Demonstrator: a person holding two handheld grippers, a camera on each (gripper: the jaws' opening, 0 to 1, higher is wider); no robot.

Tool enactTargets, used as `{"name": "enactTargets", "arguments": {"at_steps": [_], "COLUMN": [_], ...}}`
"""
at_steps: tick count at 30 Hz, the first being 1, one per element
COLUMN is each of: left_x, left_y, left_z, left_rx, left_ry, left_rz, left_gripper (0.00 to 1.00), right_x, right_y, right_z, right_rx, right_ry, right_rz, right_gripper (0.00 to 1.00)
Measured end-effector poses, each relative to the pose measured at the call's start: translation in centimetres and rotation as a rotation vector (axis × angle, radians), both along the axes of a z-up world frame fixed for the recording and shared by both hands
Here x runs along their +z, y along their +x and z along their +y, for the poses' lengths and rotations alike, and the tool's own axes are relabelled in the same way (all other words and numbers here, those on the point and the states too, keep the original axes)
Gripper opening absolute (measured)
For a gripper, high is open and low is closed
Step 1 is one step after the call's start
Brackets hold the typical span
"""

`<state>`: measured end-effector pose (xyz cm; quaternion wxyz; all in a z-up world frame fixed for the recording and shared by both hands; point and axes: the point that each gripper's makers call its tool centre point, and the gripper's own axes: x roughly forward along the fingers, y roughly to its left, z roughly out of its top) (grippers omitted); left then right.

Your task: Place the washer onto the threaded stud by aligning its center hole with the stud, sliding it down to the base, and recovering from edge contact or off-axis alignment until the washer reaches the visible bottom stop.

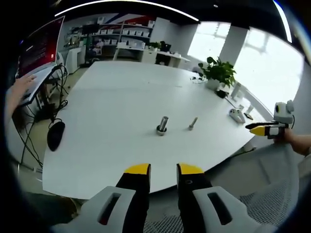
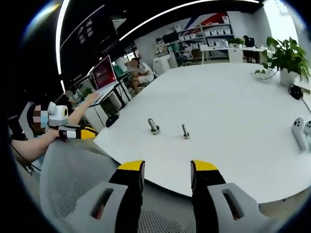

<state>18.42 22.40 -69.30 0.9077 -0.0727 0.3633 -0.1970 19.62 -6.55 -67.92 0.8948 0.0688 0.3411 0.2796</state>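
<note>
Pre-grasp: both yellow-tipped tongs, left (image 1: pixel 163 168) and right (image 2: pixel 167 166), gape empty short of the white worktop (image 1: pixel 121 102); next, reach for the washer (too small to pick out) near the upright grey metal threaded stud (image 1: pixel 162 124).

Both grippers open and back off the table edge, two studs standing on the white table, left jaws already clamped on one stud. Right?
Not quite: the left gripper holds nothing. The left gripper view shows its jaws parted and empty, short of the white table, with both studs standing free. The rest holds; the right gripper is open too.

Bright, even daylight from blown-out windows (image 1: pixel 272 63), faint glare on the white table (image 1: pixel 126 102), strong fisheye bending at edges.
</note>
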Motion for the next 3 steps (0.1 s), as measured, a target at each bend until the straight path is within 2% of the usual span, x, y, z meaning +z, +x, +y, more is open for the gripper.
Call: {"name": "enactTargets", "arguments": {"at_steps": [3], "left_x": [-0.08], "left_y": [-0.05], "left_z": [0.03], "left_rx": [-0.001], "left_ry": [0.003], "left_rz": [0.005], "left_gripper": [0.19], "right_x": [-0.05], "right_y": [0.02], "right_z": [-0.10], "right_rx": [-0.007], "right_ry": [0.001], "right_rz": [0.002], "right_gripper": [0.40]}}
